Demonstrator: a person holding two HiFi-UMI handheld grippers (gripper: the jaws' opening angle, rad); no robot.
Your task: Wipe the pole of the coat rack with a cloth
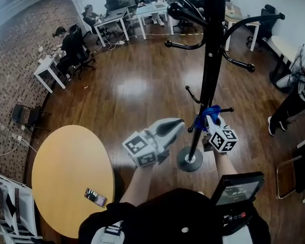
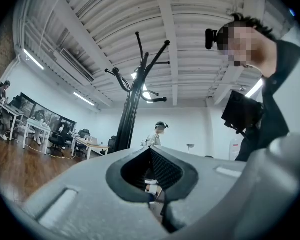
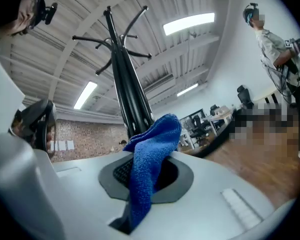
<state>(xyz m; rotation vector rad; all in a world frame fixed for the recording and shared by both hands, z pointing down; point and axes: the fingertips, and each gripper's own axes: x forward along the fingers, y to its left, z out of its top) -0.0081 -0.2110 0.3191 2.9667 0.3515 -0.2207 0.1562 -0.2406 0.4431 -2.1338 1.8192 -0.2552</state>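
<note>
Blue cloth (image 3: 151,149) is pinched between the jaws of the right hand-held gripper (image 1: 214,126), w/ one fold stuck up past the tips and the rest hung down thru the slot twd the camera. Coat rack pole (image 1: 211,60) is seen right ahead of that gripper, straight behind the cloth. In the head view the cloth looks pressed onto the pole's lower part, just by a short hook (image 1: 226,109), tho contact can't be 100% confirmed. Left hand-held gripper (image 1: 174,125) is held just to the left of the pole, not touching it, jaws closed up w/ nothing btwn them. The rack's round base (image 1: 189,159) is sat on the wood floor (image 1: 137,85), below and btwn the two grippers. A round yellow bench (image 1: 66,172) w/ a phone (image 1: 95,197) laid on it is seen well off to the left gripper's left.
</note>
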